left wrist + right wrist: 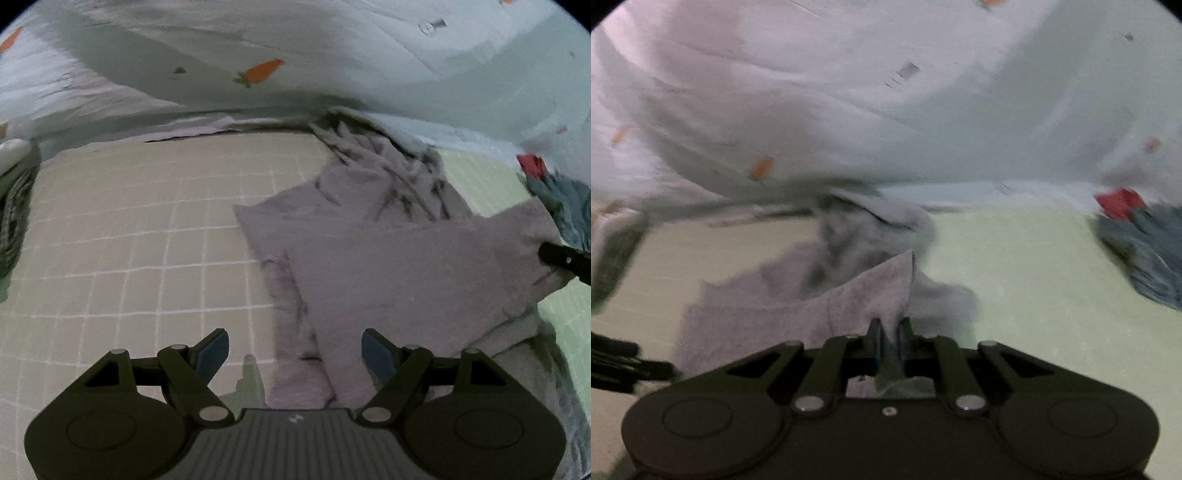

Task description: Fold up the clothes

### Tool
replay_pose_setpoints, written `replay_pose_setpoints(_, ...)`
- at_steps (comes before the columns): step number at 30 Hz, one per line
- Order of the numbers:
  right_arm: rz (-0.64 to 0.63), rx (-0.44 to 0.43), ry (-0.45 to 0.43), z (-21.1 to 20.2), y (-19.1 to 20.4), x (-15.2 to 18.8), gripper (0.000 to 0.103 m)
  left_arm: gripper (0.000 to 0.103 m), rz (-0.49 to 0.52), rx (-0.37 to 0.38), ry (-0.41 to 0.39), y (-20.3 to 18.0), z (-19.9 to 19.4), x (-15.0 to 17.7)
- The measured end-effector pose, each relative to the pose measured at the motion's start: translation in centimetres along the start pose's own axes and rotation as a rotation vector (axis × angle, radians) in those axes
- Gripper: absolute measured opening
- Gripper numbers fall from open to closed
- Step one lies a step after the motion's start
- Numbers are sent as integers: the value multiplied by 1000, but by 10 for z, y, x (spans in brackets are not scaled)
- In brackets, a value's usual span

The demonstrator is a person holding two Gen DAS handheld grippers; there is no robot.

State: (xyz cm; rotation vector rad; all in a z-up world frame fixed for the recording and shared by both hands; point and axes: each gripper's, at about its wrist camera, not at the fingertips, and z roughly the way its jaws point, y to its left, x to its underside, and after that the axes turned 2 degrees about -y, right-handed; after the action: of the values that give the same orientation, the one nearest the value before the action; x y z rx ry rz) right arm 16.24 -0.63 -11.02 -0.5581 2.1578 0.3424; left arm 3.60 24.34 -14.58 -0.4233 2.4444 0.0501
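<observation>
A light grey garment lies crumpled on the checked bed sheet. In the left wrist view my left gripper hangs open over the garment's near edge, with cloth beneath the gap and neither blue pad pressing on it. At the right edge of that view, the right gripper's dark fingertip pinches a lifted corner. In the right wrist view my right gripper is shut on a fold of the grey garment, which rises in a peak from its jaws. The view is blurred.
A pale quilt with carrot prints is bunched along the far side. A dark blue-grey garment with a red piece lies at the right. Striped cloth sits at the left edge. The left gripper's arm shows at lower left.
</observation>
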Motion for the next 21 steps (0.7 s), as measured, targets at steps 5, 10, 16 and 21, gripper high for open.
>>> replay_pose_setpoints(5, -5, 64, 130, 27, -18, 30, 23, 80, 57, -31, 66, -12, 13, 5)
replay_pose_setpoints(10, 110, 106, 133, 32, -27, 47, 49, 87, 55, -60, 112, -7, 23, 17)
replay_pose_setpoints(16, 84, 152, 131, 24, -28, 44, 85, 87, 45, -77, 63, -5, 5, 15)
replay_pose_setpoints(21, 48, 107, 50, 3, -24, 41, 103, 94, 2, -26, -79, -11, -24, 10)
